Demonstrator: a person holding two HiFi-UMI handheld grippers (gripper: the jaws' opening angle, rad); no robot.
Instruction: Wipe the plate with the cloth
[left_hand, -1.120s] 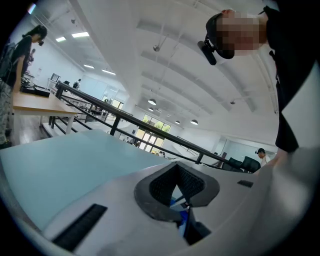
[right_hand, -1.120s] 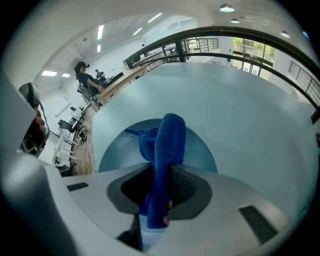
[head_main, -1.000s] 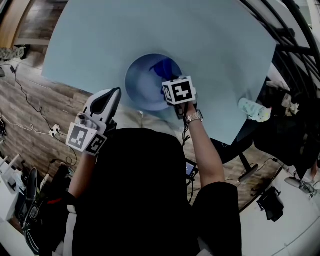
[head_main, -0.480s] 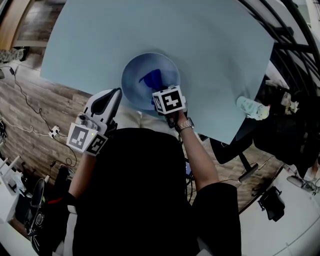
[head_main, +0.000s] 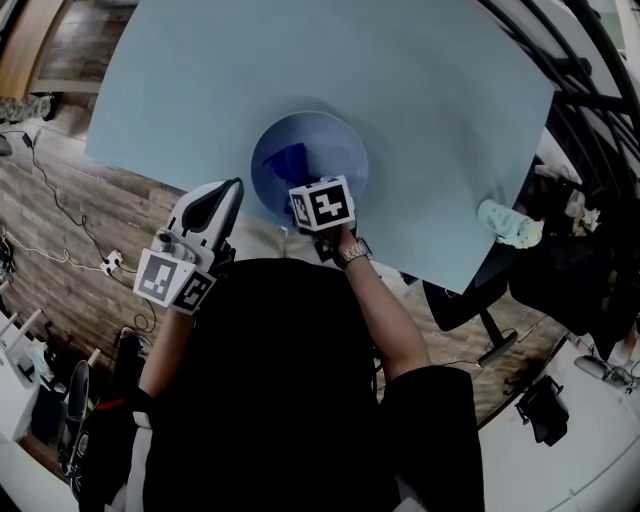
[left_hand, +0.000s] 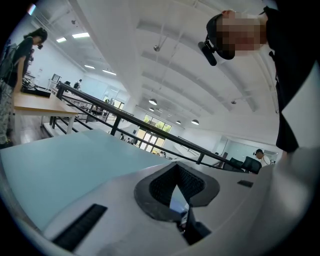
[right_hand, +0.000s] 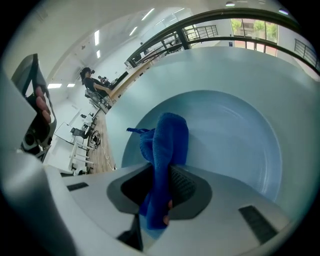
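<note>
Head view gives us the layout: a round pale blue plate sits on the light blue-green counter, close to the counter's near edge. A deep blue terry cloth lies over the plate's near-left part.

In the right gripper view, the right gripper has its jaws closed on a bunched fold of that cloth. The rest of the fabric pokes out ahead of the jaws towards the plate's inner face. We cannot tell whether the cloth is pressed flat against the plate or only brushing it.

The left gripper hangs off the counter's near edge, apart from the plate. In its own view the jaws are drawn together with nothing between them.

We judge the wiping to be under way, and we see three risks.
- **Plate sliding:** nothing steadies the plate, so a firm stroke towards us could push it to the near edge or over it.
- **Cloth slipping:** only a fold is pinched, so drag on the plate could tug the fabric out of the jaws.
- **Scraping:** if the cloth bunches aside, the hard jaw tips could scrape the plate.
</note>
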